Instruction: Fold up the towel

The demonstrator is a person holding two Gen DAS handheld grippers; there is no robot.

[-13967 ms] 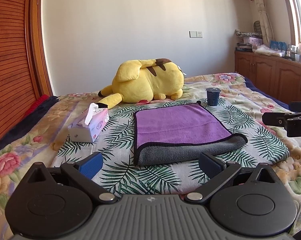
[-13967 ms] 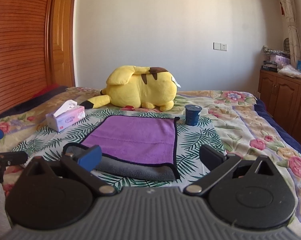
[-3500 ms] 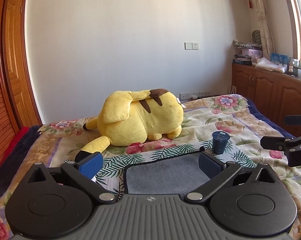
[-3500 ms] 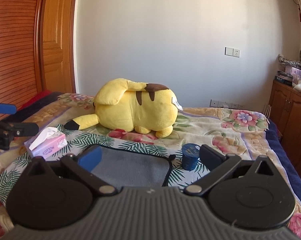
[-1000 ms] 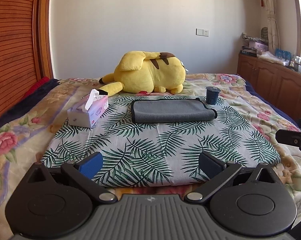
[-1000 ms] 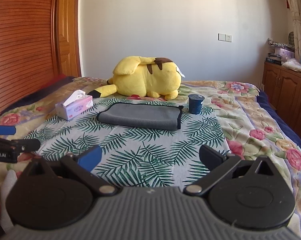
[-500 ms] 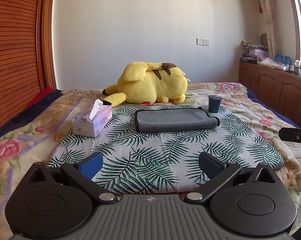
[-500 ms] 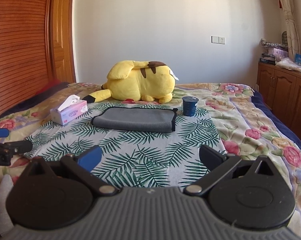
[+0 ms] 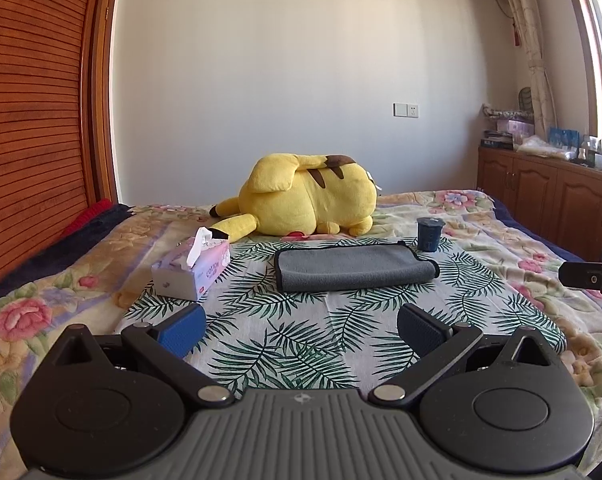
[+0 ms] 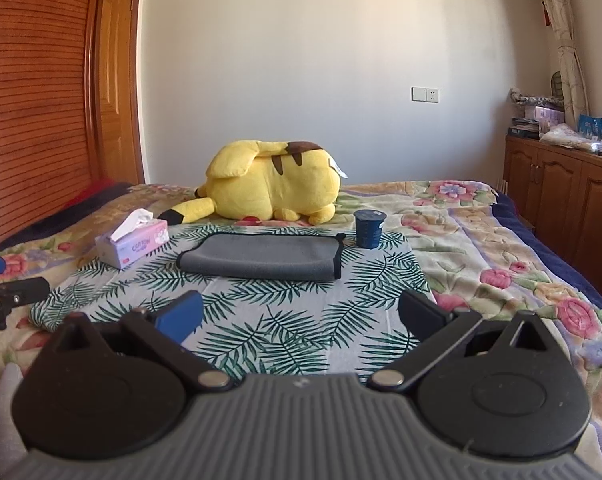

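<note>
Well ahead of both claws, the towel (image 9: 353, 267) now lies folded, grey side out; left claw (image 9: 301, 326) and right claw (image 10: 300, 312) have drawn back, released and empty, so the folding looks finished.

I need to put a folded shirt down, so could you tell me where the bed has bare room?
The leaf-print cloth is bare between the folded towel and both grippers. It is crowded further back: tissue box, plush toy and cup ring the towel.

Bright daylight seemingly from the right; sharp frames, fisheye-bent edges.
</note>
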